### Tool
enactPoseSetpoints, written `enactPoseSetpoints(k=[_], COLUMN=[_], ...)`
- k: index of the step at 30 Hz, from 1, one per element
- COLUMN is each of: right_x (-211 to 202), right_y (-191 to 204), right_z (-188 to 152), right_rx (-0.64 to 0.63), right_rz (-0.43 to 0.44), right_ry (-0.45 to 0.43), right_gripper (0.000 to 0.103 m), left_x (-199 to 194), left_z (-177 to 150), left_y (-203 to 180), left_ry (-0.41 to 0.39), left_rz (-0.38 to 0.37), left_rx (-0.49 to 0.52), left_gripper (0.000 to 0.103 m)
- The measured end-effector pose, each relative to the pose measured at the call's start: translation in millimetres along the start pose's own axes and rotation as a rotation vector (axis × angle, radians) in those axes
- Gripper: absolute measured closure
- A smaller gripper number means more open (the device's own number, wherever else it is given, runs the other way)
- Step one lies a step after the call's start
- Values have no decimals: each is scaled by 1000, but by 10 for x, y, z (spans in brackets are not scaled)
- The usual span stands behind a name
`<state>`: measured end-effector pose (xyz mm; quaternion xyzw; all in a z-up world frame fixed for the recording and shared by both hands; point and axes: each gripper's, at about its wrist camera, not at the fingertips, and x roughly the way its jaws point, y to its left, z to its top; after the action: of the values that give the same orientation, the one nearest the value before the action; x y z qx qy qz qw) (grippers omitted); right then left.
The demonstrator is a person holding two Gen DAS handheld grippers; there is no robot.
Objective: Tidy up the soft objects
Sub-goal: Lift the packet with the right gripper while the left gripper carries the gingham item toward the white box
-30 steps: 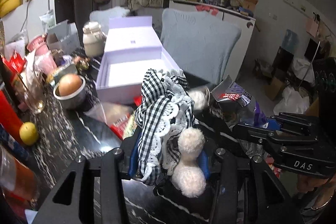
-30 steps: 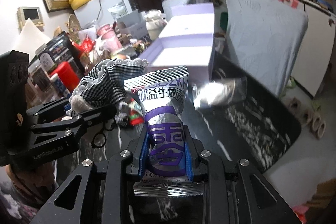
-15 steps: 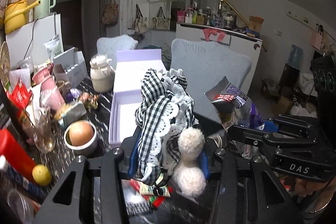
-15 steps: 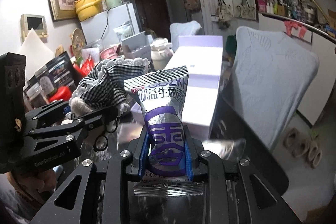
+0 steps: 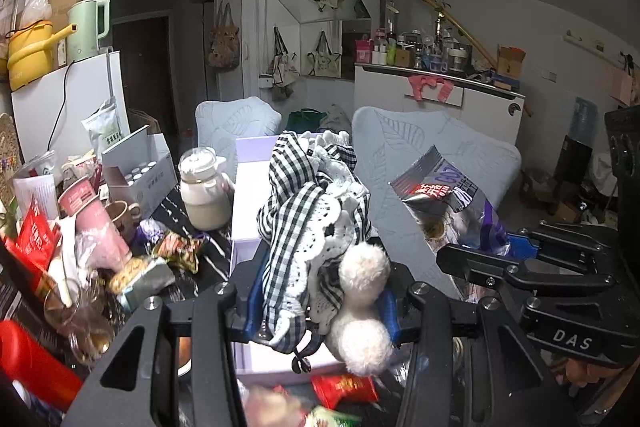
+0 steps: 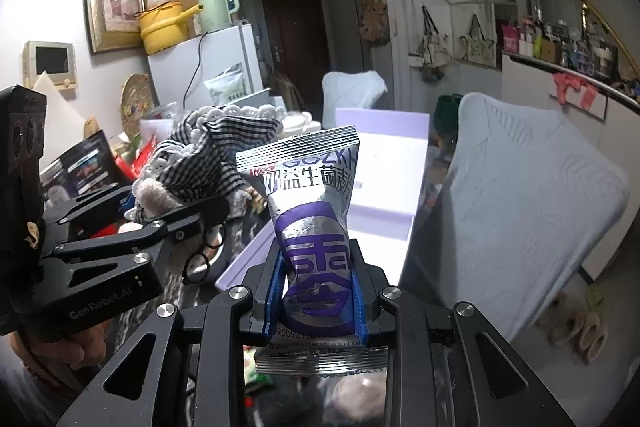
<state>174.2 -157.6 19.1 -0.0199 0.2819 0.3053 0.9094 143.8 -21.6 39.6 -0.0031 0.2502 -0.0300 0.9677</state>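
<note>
While my left gripper (image 5: 320, 301) squeezes the checkered pom-pom cloth (image 5: 316, 227), my right gripper (image 6: 318, 291) beside it pinches a silver-purple snack packet (image 6: 314, 227).

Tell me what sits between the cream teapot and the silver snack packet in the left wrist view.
In the left wrist view, the checkered fabric bundle held by the left gripper sits between the cream teapot and the silver snack packet, with the lavender box behind.

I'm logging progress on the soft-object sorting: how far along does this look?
Nothing looks put away yet. In hand: the left gripper clamps a checkered cloth pouch with pompoms, and the right gripper clamps a silver-purple snack packet. Left to do: both need placing, possibly in the open lavender box, and loose packets lie on the table.
</note>
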Motion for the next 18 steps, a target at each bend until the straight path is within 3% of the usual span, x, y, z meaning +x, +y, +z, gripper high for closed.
enactPoseSetpoints(k=[8, 18], right_x=[363, 938], right_y=[-171, -376], right_z=[327, 387], right_rx=[-8, 10], right_rz=[5, -17], right_ry=[6, 96], right_gripper=[75, 75], left_x=[448, 1139], left_z=[184, 173], left_y=[117, 344], left_ry=[15, 116], left_rz=[52, 119], left_rx=[6, -21], left_gripper=[58, 58])
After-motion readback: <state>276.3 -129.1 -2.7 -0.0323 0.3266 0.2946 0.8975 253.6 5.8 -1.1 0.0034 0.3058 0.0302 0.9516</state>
